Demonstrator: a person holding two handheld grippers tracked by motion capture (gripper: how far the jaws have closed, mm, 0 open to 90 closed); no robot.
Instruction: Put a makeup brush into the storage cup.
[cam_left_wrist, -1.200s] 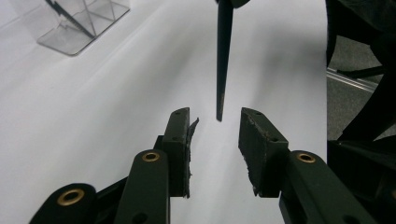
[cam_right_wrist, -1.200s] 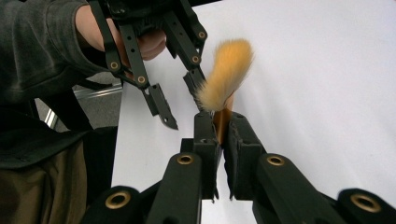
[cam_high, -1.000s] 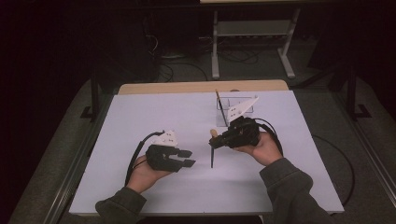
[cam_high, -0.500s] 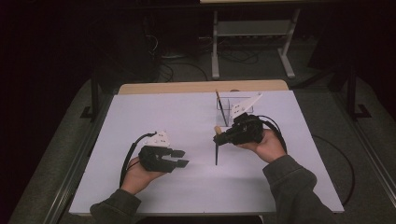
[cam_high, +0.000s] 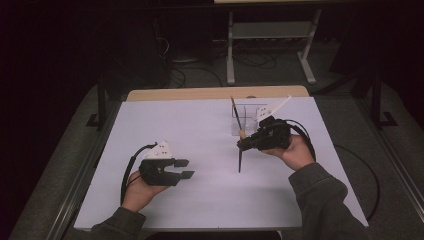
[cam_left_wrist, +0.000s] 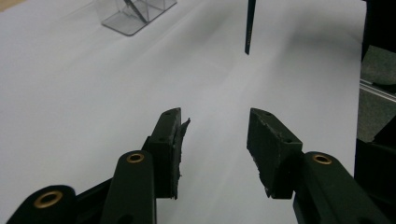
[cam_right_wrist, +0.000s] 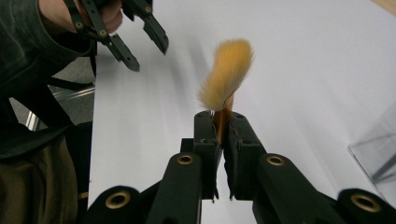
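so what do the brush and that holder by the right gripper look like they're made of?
Brush: soft tan bristles, hair or synthetic, fluffy and splayed; an orange ferrule, likely metal; a dark thin handle, wood or plastic. It is clamped in the right gripper. Holder: clear hard plastic, probably acrylic, see-through with bright edges.

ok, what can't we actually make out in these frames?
- Brush bristles: blurred in the right gripper view; its ferrule is covered by the right gripper.
- Brush handle: top cut off by the left gripper view's edge.
- Clear holder: contents too small in the high view, cropped in the left gripper view.
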